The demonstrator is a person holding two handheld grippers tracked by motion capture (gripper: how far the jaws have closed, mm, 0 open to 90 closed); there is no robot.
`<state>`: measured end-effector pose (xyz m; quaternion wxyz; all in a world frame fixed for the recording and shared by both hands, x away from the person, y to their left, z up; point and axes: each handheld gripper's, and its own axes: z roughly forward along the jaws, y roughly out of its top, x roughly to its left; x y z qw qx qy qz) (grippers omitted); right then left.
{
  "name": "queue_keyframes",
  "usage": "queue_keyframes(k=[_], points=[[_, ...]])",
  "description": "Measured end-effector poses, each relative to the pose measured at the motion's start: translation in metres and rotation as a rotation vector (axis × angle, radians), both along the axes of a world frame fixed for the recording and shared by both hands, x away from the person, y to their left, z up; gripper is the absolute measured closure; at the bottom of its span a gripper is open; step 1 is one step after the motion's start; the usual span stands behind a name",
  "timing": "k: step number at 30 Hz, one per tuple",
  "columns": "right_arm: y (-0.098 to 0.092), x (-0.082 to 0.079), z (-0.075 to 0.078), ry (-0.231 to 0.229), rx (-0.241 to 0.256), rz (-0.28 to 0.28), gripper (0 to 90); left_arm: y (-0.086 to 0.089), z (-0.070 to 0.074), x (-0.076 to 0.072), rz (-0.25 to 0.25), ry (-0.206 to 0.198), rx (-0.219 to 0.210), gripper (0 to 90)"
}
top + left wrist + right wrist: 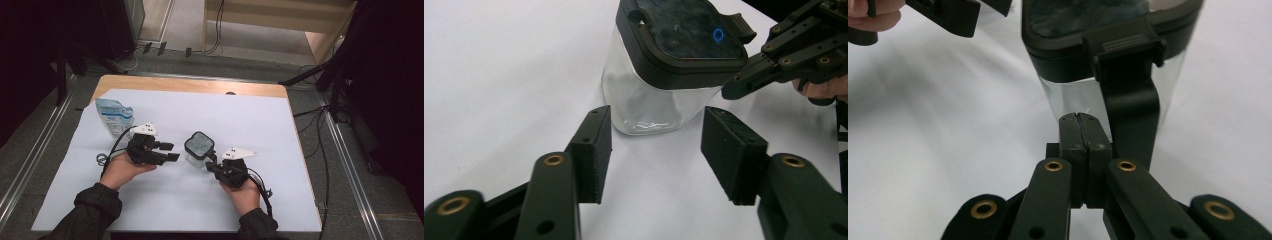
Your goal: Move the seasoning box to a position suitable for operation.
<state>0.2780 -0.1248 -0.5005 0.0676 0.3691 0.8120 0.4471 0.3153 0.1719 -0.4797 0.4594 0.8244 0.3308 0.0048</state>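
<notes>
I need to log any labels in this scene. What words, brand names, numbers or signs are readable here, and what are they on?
Pouch: blue printed lines on its white front, too small and blurred to read.
Container lid: a small blue ring mark, no letters or numbers.
Container: clear wall, no label visible.
Lid latch: moulded ridges, no text.
Left gripper and right gripper: no markings legible.

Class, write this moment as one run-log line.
left gripper: open, facing clear plastic container with black lid | right gripper: shut, at container's latch side | blue-white pouch: untouched
</notes>
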Motion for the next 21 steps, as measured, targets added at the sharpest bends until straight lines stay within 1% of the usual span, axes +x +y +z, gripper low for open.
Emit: queue_keyframes(k=[3, 4, 5, 8, 10, 11, 12, 13, 14, 15, 17, 20, 21], points=[[-0.006, 0.002, 0.001, -0.002, 0.004, -0.017, 90.0, -0.001, 0.000, 0.001, 0.004, -0.001, -0.001, 54.5], [-0.007, 0.002, 0.001, 0.006, 0.005, -0.021, 90.0, -0.001, 0.000, 0.002, 0.004, -0.003, -0.001, 57.2], [-0.009, 0.003, 0.001, -0.001, 0.009, -0.027, 90.0, -0.001, -0.001, 0.003, 0.006, -0.010, 0.001, 58.8], [-0.013, 0.005, 0.001, 0.004, 0.003, -0.036, 90.0, -0.003, -0.002, 0.005, 0.015, -0.021, 0.014, 68.2], [-0.014, 0.006, 0.001, 0.004, 0.006, -0.042, 90.0, -0.003, -0.003, 0.006, 0.017, -0.017, 0.009, 75.4], [-0.016, 0.007, 0.001, 0.003, 0.003, -0.048, 90.0, -0.006, -0.006, 0.009, 0.020, -0.013, 0.003, 78.5], [-0.017, 0.007, 0.002, 0.013, 0.005, -0.052, 90.0, -0.007, -0.008, 0.011, 0.014, -0.014, 0.001, 81.0], [-0.018, 0.008, 0.002, 0.005, 0.005, -0.052, 90.0, -0.009, -0.009, 0.012, 0.017, -0.011, 0.004, 83.1], [-0.018, 0.008, 0.002, 0.012, 0.007, -0.057, 90.0, -0.011, -0.010, 0.014, 0.014, -0.009, 0.012, 85.1], [-0.020, 0.009, 0.002, 0.007, 0.008, -0.057, 90.0, -0.014, -0.011, 0.015, 0.015, -0.012, 0.012, 87.8], [-0.022, 0.010, 0.002, 0.009, 0.008, -0.063, 90.0, -0.019, -0.013, 0.016, 0.009, -0.017, 0.010, 89.4], [-0.023, 0.012, 0.002, 0.007, 0.003, -0.069, 90.0, -0.026, -0.017, 0.016, 0.000, -0.023, 0.019, 89.4], [-0.024, 0.013, 0.002, 0.007, 0.004, -0.071, 90.0, -0.026, -0.017, 0.016, 0.000, -0.023, 0.019, 89.4]])
